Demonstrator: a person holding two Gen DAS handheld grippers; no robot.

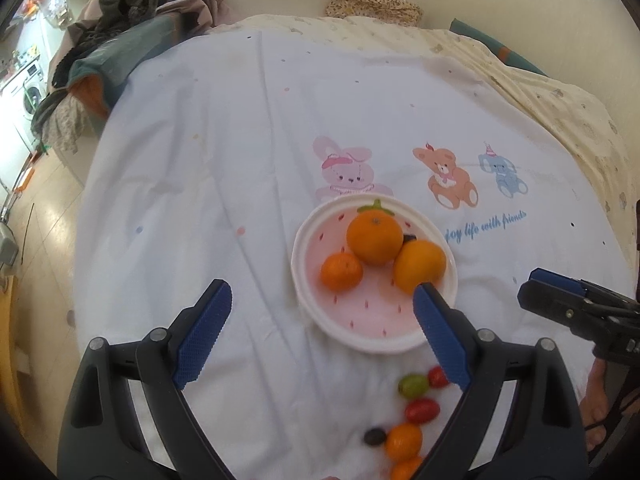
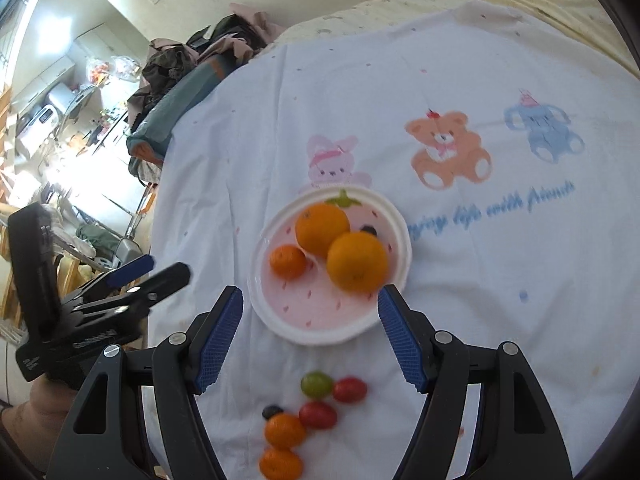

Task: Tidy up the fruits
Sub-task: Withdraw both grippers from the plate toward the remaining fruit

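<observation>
Plate [image 1: 320,316] holds three oranges [image 1: 374,239], maybe one dark berry. Small fruits [image 2: 316,385] remain on cloth. Left gripper [image 1: 322,338], right gripper [image 2: 310,334]: jaws spread, empty.

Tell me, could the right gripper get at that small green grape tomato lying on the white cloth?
Probably yes: the small green grape tomato lies uncovered between the right gripper's open jaws, red ones beside it.

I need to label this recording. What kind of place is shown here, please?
Most likely a bedroom in a home. The plate of fruit stands on a bed sheet printed with cartoon animals, a pile of clothes lies at the far end, and a washing machine shows in a room beyond.
</observation>
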